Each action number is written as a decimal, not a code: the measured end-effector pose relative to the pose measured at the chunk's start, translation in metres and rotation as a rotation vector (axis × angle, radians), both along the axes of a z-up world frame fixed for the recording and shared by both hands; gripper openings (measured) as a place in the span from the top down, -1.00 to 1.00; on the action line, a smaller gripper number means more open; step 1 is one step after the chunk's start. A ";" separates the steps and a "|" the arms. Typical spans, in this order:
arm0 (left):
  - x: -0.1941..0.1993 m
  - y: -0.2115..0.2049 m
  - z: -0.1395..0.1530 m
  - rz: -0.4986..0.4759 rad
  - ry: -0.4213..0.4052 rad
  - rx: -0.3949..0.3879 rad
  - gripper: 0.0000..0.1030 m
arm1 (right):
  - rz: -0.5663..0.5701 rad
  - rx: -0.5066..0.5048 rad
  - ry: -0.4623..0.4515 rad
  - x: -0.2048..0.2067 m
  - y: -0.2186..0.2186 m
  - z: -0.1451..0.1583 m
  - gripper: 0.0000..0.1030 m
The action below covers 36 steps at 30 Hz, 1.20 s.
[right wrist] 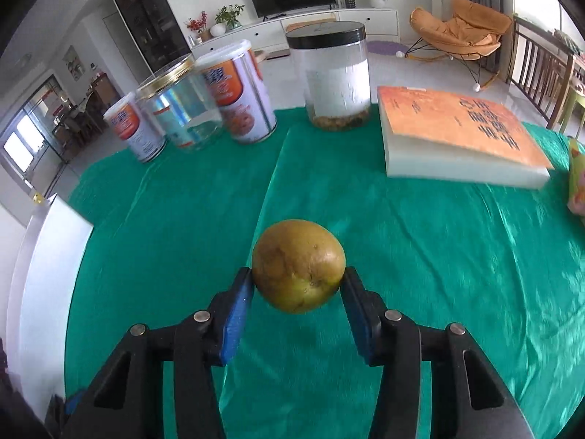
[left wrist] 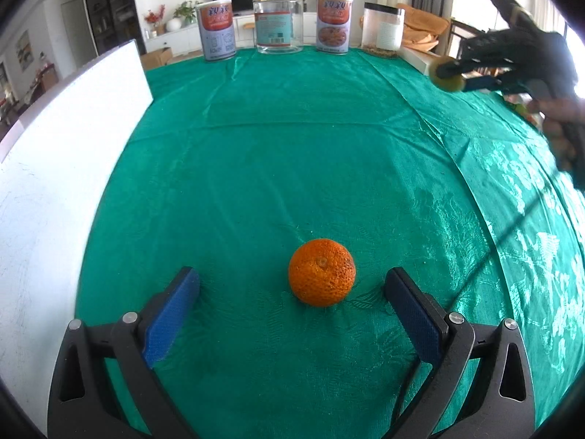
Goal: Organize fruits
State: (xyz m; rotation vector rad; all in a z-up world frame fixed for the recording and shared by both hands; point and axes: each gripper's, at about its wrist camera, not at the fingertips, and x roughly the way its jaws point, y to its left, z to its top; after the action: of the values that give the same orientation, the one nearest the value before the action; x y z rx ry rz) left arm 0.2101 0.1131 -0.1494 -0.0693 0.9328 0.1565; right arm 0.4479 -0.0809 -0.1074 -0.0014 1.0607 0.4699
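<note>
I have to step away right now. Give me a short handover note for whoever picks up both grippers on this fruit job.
Right gripper: shut on the yellow-green fruit, lifted clear of the green tablecloth.
Left gripper: open, low over the cloth, the orange resting between its fingers, untouched.
Done: one fruit picked up.
Left: place the held fruit, then grasp and place the orange. No fruit container is evident in either view.

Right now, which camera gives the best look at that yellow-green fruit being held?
The right wrist view: the yellow-green fruit sits large and sharp in the middle, pinched between the right gripper's blue jaws above the green cloth. The left wrist view shows it only small, blurred and partly hidden near the upper right edge.
</note>
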 end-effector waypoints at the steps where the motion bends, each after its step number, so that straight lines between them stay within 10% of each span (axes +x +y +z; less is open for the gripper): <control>1: 0.000 0.000 0.000 0.000 0.000 0.000 -0.99 | 0.008 0.003 0.004 -0.026 -0.004 0.004 0.05; 12: 0.000 0.000 0.000 0.000 0.000 0.000 -0.99 | -0.014 -0.064 -0.086 -0.216 -0.021 -0.024 0.04; 24: -0.028 0.029 0.015 -0.121 0.030 -0.246 -0.96 | -0.006 -0.045 0.006 -0.255 -0.048 -0.024 -0.04; 31: -0.012 0.019 0.025 -0.151 -0.017 -0.146 -0.93 | 0.027 -0.076 -0.009 -0.252 -0.040 -0.015 -0.20; 32: -0.009 0.016 0.024 -0.159 -0.018 -0.120 -0.88 | 0.021 -0.075 -0.007 -0.249 -0.041 -0.014 -0.12; 35: 0.000 0.000 0.012 -0.216 0.034 -0.071 0.42 | 0.003 -0.061 0.018 -0.244 -0.046 -0.013 0.00; 36: -0.001 -0.003 0.011 -0.217 0.029 -0.057 0.46 | -0.007 -0.059 0.022 -0.245 -0.048 -0.011 0.01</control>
State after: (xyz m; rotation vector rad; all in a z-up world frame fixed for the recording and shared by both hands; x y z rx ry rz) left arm 0.2090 0.1104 -0.1379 -0.0183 0.9670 -0.0700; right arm 0.2029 -0.1286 -0.1186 -0.0445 1.0954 0.4327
